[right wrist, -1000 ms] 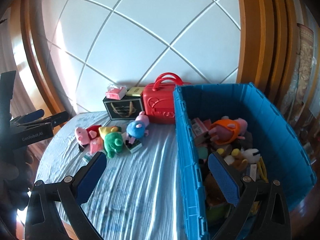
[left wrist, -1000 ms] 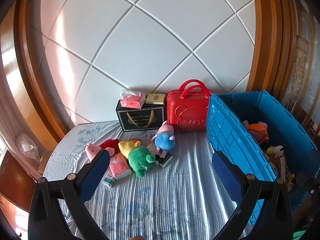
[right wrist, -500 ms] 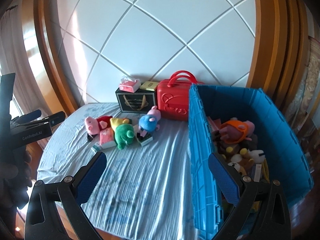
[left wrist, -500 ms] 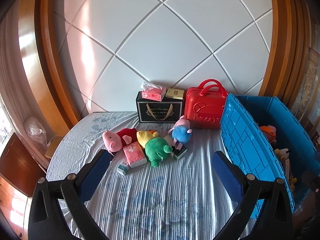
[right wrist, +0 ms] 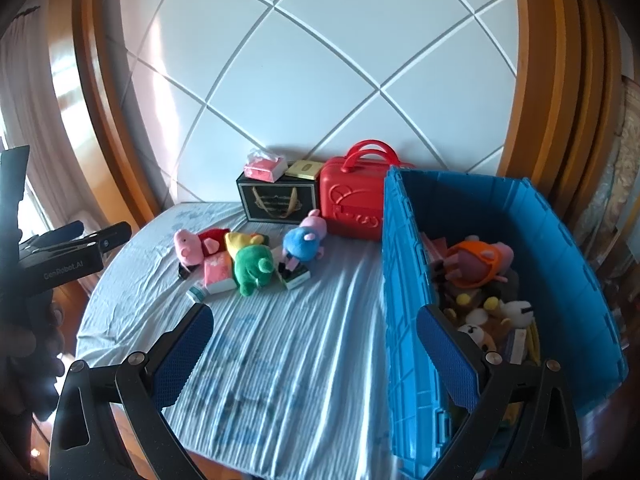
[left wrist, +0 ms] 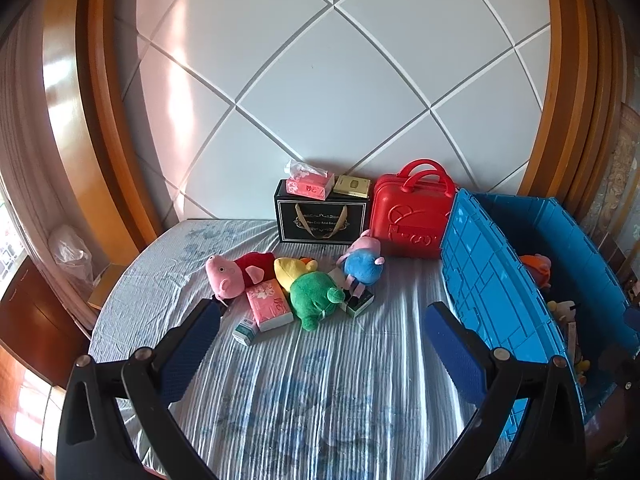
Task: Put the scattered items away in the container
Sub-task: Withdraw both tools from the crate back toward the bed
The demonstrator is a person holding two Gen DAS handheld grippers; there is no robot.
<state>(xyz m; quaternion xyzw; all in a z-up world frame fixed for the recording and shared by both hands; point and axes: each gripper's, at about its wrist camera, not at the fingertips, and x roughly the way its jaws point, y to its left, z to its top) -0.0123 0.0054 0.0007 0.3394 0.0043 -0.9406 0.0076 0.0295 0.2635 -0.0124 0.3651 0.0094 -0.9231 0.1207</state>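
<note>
Nearest the cameras, the left tongs and the right tongs both stand wide apart with nothing between their blue, dimpled pads. Both hang above the bed, whose pale blue ribbed sheet lies in fine ridges with a faded print. Neither touches anything.

Judging by that, this is the approach before a pick: the next move calls for one pair of tongs to go forward and down onto the cluster mid-bed.

The nearest pieces there are a small white-and-green carton and a flat pink floral tissue pack, both hard-edged and lying low, so harder to pinch. Touching the pack sits a round green plush frog, soft and bulky, probably the easiest first grasp. Behind it lie a yellow plush, a pink pig plush in a red dress on its side, and a pig plush in a blue top leaning over another small box.

To the right stands the large blue ribbed plastic crate, already partly filled with soft toys, an orange-clad one on top.

Farthest, against the white diamond-panelled headboard, stand a black gift bag and a glossy red hard case.
</note>
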